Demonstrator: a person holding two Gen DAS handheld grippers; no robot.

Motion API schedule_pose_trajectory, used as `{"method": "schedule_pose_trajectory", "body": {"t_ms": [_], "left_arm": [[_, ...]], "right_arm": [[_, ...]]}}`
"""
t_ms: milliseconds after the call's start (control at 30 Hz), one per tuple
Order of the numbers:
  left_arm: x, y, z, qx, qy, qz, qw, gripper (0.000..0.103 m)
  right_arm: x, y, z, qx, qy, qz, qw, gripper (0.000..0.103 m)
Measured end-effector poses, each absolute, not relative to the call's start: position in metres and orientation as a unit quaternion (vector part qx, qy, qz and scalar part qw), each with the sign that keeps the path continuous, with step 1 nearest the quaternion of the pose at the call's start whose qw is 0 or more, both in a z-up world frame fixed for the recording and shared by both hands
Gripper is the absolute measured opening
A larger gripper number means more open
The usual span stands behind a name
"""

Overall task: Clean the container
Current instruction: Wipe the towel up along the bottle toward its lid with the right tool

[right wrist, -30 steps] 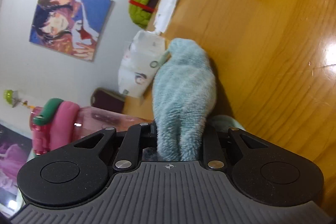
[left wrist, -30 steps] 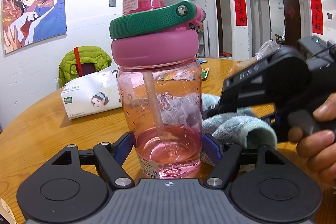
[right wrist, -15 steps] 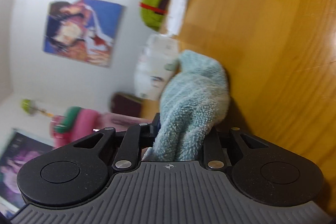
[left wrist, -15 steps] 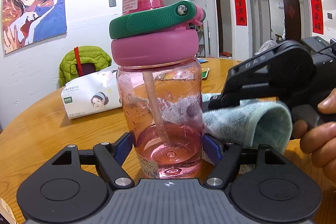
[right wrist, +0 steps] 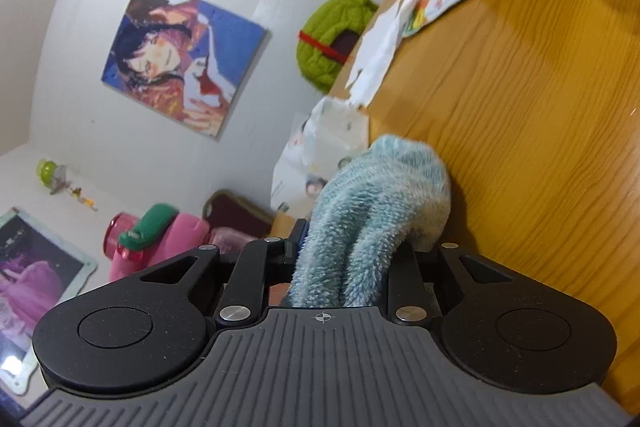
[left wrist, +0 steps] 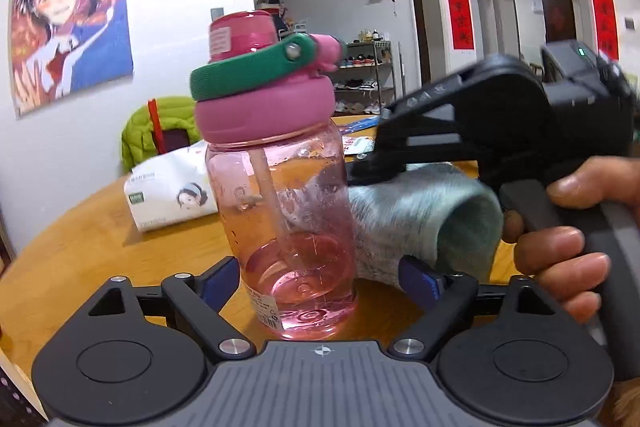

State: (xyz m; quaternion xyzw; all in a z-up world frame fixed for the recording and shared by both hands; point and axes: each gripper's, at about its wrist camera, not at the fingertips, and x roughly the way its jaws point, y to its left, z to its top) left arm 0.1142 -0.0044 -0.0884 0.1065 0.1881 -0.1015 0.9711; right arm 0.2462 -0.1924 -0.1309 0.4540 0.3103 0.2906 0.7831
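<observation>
Left gripper [left wrist: 320,277]: jaws wide, flanking the base of the tilted pink bottle [left wrist: 286,211] on the wooden table [left wrist: 92,247] without clamping it. Right gripper [right wrist: 348,255]: jaws pinched on a blue towel [right wrist: 372,211] pressed against the bottle's 3 o'clock side. Tissue pack [left wrist: 168,193] at 10 o'clock.

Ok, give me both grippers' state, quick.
Left gripper: open, its fingers apart from the pink bottle standing between them.
Right gripper: shut on the blue towel, pressed against the bottle's side.
</observation>
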Motion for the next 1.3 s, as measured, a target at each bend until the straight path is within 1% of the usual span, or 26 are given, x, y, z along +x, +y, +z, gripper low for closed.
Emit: {"method": "schedule_pose_trajectory", "body": {"t_ms": [133, 167, 200, 267, 500, 533, 600, 700, 833, 900, 1000, 1100, 1133, 1267, 1300], "left_arm": [[0.122, 0.003, -0.088, 0.102, 0.184, -0.111, 0.971, 0.084], [0.125, 0.005, -0.088, 0.101, 0.184, -0.115, 0.971, 0.081], [0.127, 0.009, -0.088, 0.097, 0.184, -0.118, 0.971, 0.076], [0.131, 0.015, -0.088, 0.088, 0.183, -0.122, 0.971, 0.072], [0.130, 0.015, -0.087, 0.087, 0.183, -0.131, 0.970, 0.071], [0.130, 0.015, -0.087, 0.087, 0.183, -0.132, 0.970, 0.071], [0.130, 0.015, -0.087, 0.087, 0.182, -0.135, 0.970, 0.071], [0.130, 0.015, -0.087, 0.087, 0.182, -0.139, 0.970, 0.071], [0.130, 0.015, -0.087, 0.086, 0.182, -0.140, 0.969, 0.071], [0.130, 0.015, -0.087, 0.086, 0.181, -0.140, 0.970, 0.071], [0.131, 0.015, -0.088, 0.086, 0.181, -0.140, 0.970, 0.071], [0.131, 0.015, -0.088, 0.087, 0.181, -0.140, 0.970, 0.071], [0.132, 0.015, -0.089, 0.087, 0.181, -0.139, 0.970, 0.071], [0.131, 0.015, -0.088, 0.088, 0.182, -0.138, 0.970, 0.071], [0.131, 0.015, -0.088, 0.089, 0.182, -0.138, 0.970, 0.071]], "right_arm": [[0.239, -0.193, -0.126, 0.436, 0.313, 0.280, 0.795, 0.025], [0.238, -0.194, -0.125, 0.436, 0.317, 0.277, 0.795, 0.025], [0.237, -0.194, -0.125, 0.433, 0.323, 0.275, 0.795, 0.025], [0.236, -0.195, -0.126, 0.428, 0.334, 0.271, 0.795, 0.025], [0.235, -0.191, -0.125, 0.400, 0.340, 0.266, 0.808, 0.025], [0.234, -0.191, -0.122, 0.396, 0.336, 0.268, 0.812, 0.024], [0.228, -0.199, -0.117, 0.426, 0.293, 0.297, 0.803, 0.024], [0.224, -0.217, -0.121, 0.529, 0.218, 0.375, 0.730, 0.024], [0.236, -0.217, -0.149, 0.611, 0.244, 0.385, 0.647, 0.024], [0.240, -0.215, -0.155, 0.607, 0.275, 0.359, 0.654, 0.024], [0.244, -0.204, -0.158, 0.545, 0.344, 0.287, 0.708, 0.024], [0.245, -0.196, -0.156, 0.503, 0.365, 0.260, 0.739, 0.024], [0.244, -0.198, -0.154, 0.509, 0.353, 0.269, 0.737, 0.024], [0.237, -0.214, -0.147, 0.592, 0.250, 0.370, 0.671, 0.024], [0.237, -0.214, -0.145, 0.595, 0.241, 0.381, 0.665, 0.024]]}}
